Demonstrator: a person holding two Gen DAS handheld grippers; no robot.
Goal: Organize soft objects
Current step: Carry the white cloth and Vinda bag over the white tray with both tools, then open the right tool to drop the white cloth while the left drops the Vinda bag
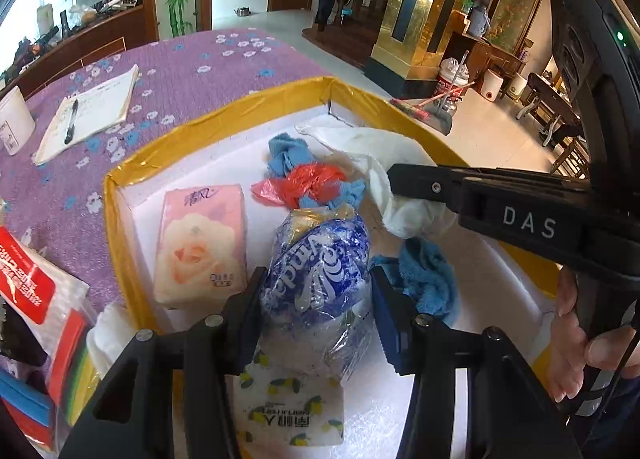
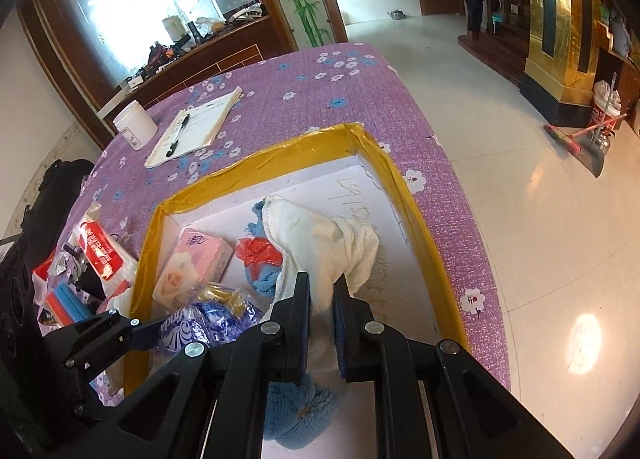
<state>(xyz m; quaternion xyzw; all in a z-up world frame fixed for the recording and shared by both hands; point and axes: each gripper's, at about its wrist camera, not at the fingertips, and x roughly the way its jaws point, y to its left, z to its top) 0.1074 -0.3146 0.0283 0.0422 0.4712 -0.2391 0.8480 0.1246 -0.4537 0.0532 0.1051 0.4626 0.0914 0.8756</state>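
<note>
Tissues in a blue-printed plastic pack (image 1: 320,279) sit clamped in my left claw (image 1: 316,299) above the yellow-rimmed box (image 1: 224,115) on the purple surface (image 1: 180,71), while my right claw (image 2: 322,319) pinches the white cloth (image 2: 320,235) over that box.

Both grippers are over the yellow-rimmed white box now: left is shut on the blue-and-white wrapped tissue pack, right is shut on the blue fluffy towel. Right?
Not quite. The right gripper is shut on the white cloth, not the blue fluffy towel, which lies beneath it; the right wrist view shows this. The left gripper does clamp the blue-and-white wrapped tissue pack over the yellow-rimmed white box.
</note>
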